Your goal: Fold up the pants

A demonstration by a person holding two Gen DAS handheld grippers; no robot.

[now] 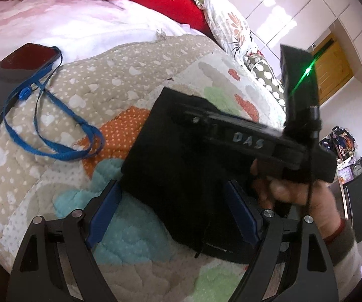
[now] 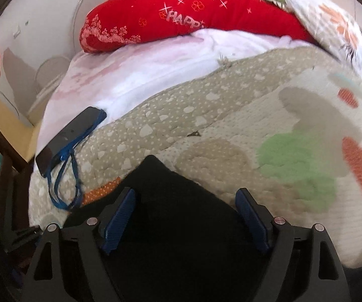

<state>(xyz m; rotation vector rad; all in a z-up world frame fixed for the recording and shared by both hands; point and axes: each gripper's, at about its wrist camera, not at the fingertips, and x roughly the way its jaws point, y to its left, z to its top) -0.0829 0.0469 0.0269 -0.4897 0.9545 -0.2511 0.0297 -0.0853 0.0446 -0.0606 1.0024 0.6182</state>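
Note:
The black pants [image 1: 170, 176] lie folded into a compact rectangle on the quilted bed cover [image 1: 62, 130]. My left gripper [image 1: 173, 211] is open, its blue pads either side of the near part of the pants. The right gripper's black body, marked DAS [image 1: 249, 138], is held by a hand over the pants' right side. In the right wrist view the pants [image 2: 181, 214] fill the lower middle, one corner pointing away. My right gripper [image 2: 188, 216] is open above them, pads apart.
A black phone [image 1: 12, 80] with a blue lanyard [image 1: 55, 136] lies on the bed at the left; it also shows in the right wrist view [image 2: 70, 136]. A red pillow [image 2: 181, 12] and floral pillow [image 1: 228, 22] lie at the far end. White cupboards [image 1: 332, 12] stand at right.

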